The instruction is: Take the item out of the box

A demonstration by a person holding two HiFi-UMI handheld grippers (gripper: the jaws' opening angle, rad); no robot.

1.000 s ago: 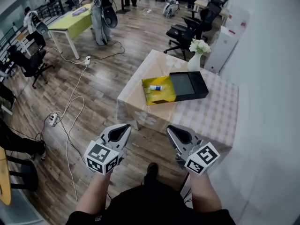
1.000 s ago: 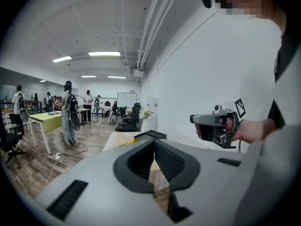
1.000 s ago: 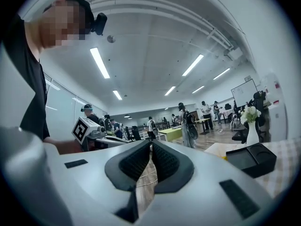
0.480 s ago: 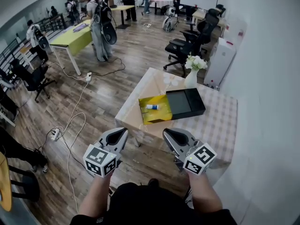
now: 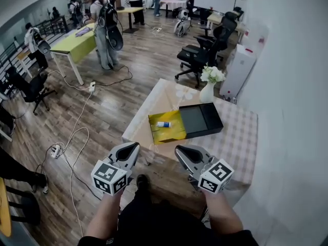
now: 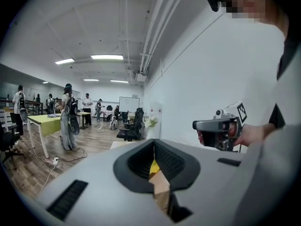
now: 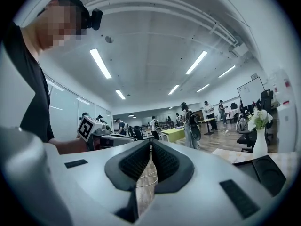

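Yellow box [image 5: 172, 134] lies open on the checked counter [image 5: 236, 137] in the head view. The small white-and-blue item [image 5: 163, 124] is inside it, and a black tray [image 5: 201, 120] touches its right side. My left hand-held gripper [image 5: 134, 146] and right hand-held gripper [image 5: 180, 150] hover short of the counter. Left gripper view: jaws together, nothing between. Right gripper view: jaws together, nothing between.
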